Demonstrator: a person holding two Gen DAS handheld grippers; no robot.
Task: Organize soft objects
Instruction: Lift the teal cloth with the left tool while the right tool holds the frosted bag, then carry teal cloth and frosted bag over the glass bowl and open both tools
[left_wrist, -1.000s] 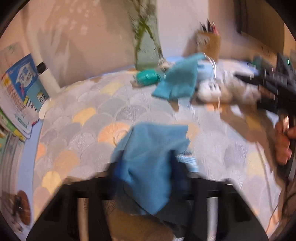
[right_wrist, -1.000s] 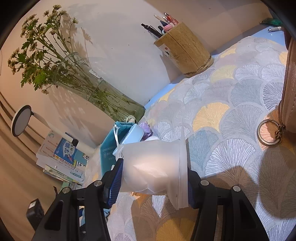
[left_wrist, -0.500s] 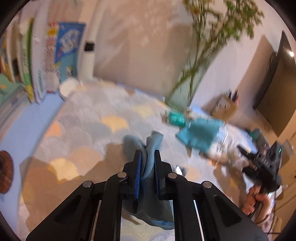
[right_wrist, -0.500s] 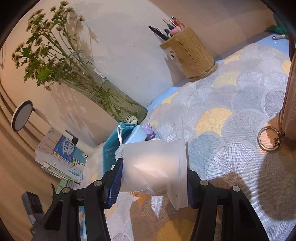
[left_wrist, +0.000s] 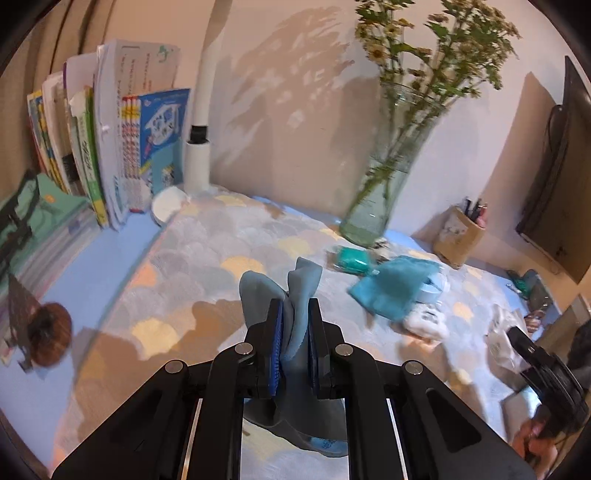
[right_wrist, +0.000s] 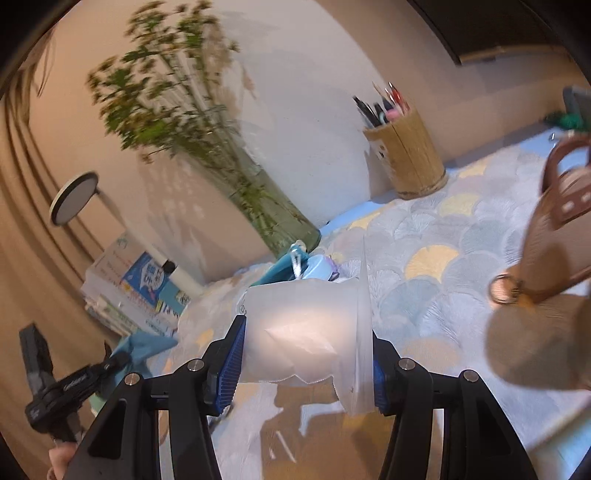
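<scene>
**Ana:** Blue cloth (left_wrist: 295, 295) is what the left gripper (left_wrist: 295, 325) has. Its jaws have just been closing and now pinch the fabric tight between the blue pads, with folds sticking up above the fingertips and the rest hanging below, lifted off the patterned mat (left_wrist: 207, 258).

**Ben:** And the right gripper (right_wrist: 306, 354)?

**Ana:** Clamped on a frosted plastic bag (right_wrist: 303, 332). The jaws stand partly apart, and the bag fills the gap, with its flat sealed edge standing up by the right finger. It is held above the mat.

**Ben:** What lies on the mat beyond?

**Ana:** From the left wrist view, a teal pouch (left_wrist: 395, 288) lies near the glass vase (left_wrist: 373, 210) of flowers, with a small green packet (left_wrist: 352, 260) just beside it and something white (left_wrist: 424, 321) at its near edge; I cannot tell what that is. A pen holder (left_wrist: 460, 236) stands by the wall further right.

**Ben:** Anything to the sides?

**Ana:** Books (left_wrist: 110, 147) stand upright at the left edge with a white lamp post (left_wrist: 199, 147) beside them. In the right wrist view a brown bag (right_wrist: 554, 236) with a metal ring (right_wrist: 504, 290) sits on the mat at the right, well apart from the pouch.
</scene>
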